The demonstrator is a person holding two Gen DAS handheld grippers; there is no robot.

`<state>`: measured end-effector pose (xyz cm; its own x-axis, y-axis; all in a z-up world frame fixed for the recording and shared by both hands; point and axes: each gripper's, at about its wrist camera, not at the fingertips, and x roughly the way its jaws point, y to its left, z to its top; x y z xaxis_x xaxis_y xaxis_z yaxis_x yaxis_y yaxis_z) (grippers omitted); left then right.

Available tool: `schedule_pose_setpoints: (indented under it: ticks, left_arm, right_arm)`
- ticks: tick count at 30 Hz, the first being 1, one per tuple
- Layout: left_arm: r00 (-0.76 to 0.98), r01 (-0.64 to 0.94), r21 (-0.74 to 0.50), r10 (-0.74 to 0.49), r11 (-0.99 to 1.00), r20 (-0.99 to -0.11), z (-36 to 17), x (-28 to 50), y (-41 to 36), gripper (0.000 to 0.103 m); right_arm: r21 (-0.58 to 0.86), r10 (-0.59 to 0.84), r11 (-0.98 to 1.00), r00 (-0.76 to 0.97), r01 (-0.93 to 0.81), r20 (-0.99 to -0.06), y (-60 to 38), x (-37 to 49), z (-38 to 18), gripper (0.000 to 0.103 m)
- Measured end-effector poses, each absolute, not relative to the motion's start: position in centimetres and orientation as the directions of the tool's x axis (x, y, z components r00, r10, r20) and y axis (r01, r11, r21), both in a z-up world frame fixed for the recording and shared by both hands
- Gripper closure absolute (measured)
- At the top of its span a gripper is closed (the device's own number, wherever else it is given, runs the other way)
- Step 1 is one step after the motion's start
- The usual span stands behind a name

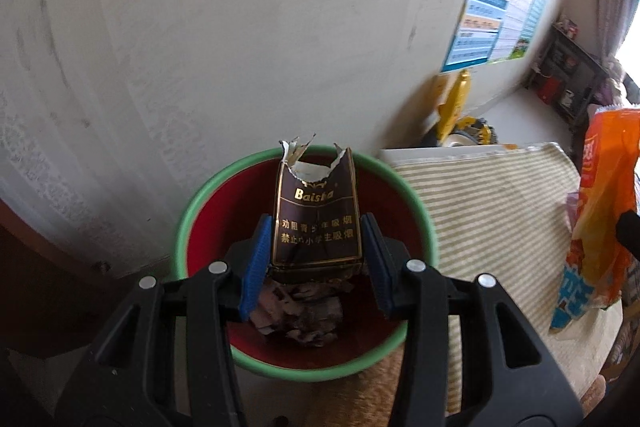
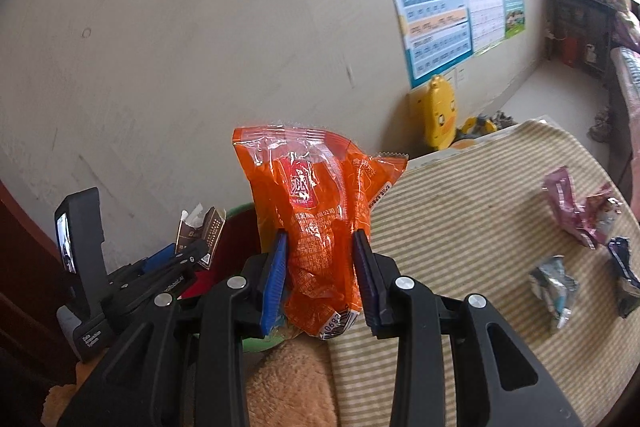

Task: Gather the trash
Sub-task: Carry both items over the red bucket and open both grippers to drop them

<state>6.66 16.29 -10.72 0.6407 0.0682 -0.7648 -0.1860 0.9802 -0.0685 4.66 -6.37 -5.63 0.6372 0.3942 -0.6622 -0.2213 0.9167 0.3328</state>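
Note:
My left gripper (image 1: 316, 247) is shut on a torn brown cigarette pack (image 1: 316, 215), held upright right over a red bin with a green rim (image 1: 188, 215). Crumpled paper scraps (image 1: 304, 319) lie at the bin's bottom. My right gripper (image 2: 320, 267) is shut on an orange snack wrapper (image 2: 316, 203), just right of the bin (image 2: 236, 215) and above the striped cloth's edge. The wrapper (image 1: 600, 211) also shows at the right of the left wrist view. In the right wrist view the left gripper (image 2: 176, 259) with its brown pack (image 2: 202, 231) sits at the left.
A striped green-and-cream cloth (image 2: 472, 227) covers the surface right of the bin. On it lie a pink wrapper (image 2: 580, 211), a silver wrapper (image 2: 554, 287) and a dark wrapper (image 2: 624, 275). A tan plush patch (image 2: 288, 383) is below. Wall behind; yellow duck toy (image 2: 440, 115).

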Motion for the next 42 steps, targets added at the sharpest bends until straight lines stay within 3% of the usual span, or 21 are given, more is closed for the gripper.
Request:
schedule_pose_setpoints:
  ticks: [13,25,26,27,28,42]
  left_arm:
    - [0.580,-0.244,-0.060,0.096,0.968,-0.809,-13.6,7.2,18.4,0.060]
    - [0.552,-0.269,-0.054,0.108,0.962,-0.827,-14.6,7.2,19.3,0.060]
    - [0.550,-0.272,-0.052,0.111,0.961,-0.828,-14.7,7.2,19.4,0.055]
    - [0.545,-0.281,-0.048,0.118,0.958,-0.830,-14.8,7.2,19.4,0.036]
    - [0.549,-0.290,-0.057,0.118,0.955,-0.827,-14.7,7.2,19.6,0.033]
    - [0.582,-0.238,-0.071,0.084,0.969,-0.809,-13.4,7.0,17.6,0.033]
  right_arm:
    - [0.349,0.474,0.879,0.522,-0.324,-0.709,-0.4,8.1,-7.9,0.071]
    - [0.376,0.509,0.859,0.504,-0.348,-0.697,1.2,9.6,-8.2,0.069]
    - [0.377,0.515,0.855,0.498,-0.356,-0.698,1.3,9.7,-8.4,0.063]
    - [0.379,0.518,0.853,0.490,-0.359,-0.701,1.5,9.7,-8.5,0.054]
    - [0.379,0.514,0.856,0.495,-0.352,-0.701,1.5,9.7,-8.6,0.038]
    - [0.396,0.476,0.879,0.550,-0.266,-0.687,-4.0,7.4,-8.1,0.038]
